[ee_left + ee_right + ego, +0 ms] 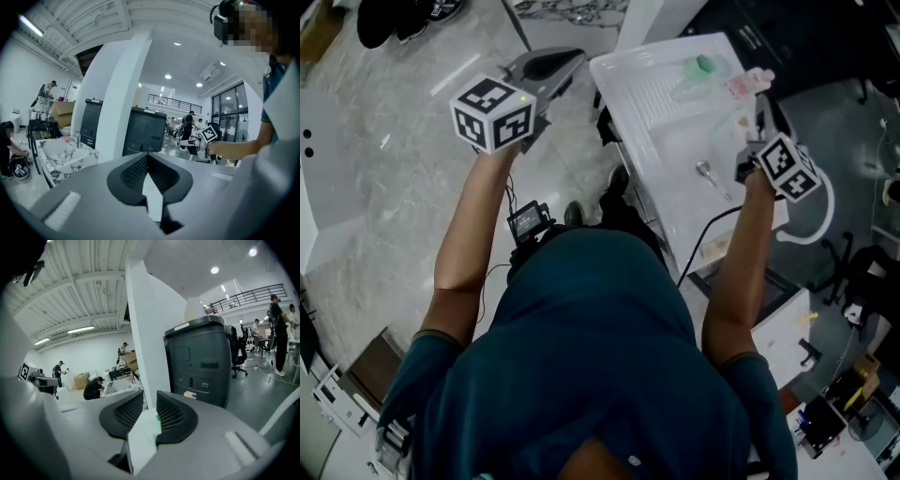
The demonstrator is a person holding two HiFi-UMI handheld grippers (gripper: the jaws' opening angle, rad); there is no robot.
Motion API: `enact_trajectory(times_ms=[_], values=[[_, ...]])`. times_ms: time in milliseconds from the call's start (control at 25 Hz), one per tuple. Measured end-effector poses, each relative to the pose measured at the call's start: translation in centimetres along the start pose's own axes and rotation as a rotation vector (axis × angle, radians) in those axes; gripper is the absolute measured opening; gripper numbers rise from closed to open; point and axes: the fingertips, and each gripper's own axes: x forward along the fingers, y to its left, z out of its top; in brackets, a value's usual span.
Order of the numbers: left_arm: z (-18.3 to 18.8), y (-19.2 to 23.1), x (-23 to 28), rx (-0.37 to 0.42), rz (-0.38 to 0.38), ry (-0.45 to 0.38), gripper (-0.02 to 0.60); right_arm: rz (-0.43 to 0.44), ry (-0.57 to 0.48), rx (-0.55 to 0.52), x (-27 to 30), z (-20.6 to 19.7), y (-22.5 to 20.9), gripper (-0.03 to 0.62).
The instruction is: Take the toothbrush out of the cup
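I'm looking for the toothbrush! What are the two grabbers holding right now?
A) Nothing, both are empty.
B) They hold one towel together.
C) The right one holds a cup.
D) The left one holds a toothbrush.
A: in its own view the left gripper has its jaws closed tip to tip with nothing between them, and the right gripper has its jaws apart with only open air in the gap.

White table [661, 131], teal shirt [600, 356], grey-veined marble floor [384, 141].
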Motion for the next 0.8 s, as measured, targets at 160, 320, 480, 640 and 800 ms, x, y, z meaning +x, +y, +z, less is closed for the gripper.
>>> enact_trajectory(times_ms=[160,320,480,640,800], values=[[0.4,-1.0,-0.8,0.006,-0.009,-0.014,0.0,0.01,-0.028,-0.012,-2.3,0.7,1.1,0.077],[0.8,-1.8,-1.5,0.014,-0.022,-0.024,0.0,0.024,-0.064,0.0,-4.6,1.7,2.3,0.077],[1.5,-2.4,-1.9,0.025,-0.039,-0.039,0.0,0.062,-0.104,-0.005,-6.8,2.7,4.4,0.075],[2.2,-3.1,-2.7,0.037,-0.053,-0.054,0.0,0.124,-0.121,0.003,-9.1,3.3,6.8,0.07],[2.9,-3.8,-3.5,0.05,-0.063,-0.069,0.0,0.184,-0.115,-0.01,-11.1,3.5,9.0,0.008]])
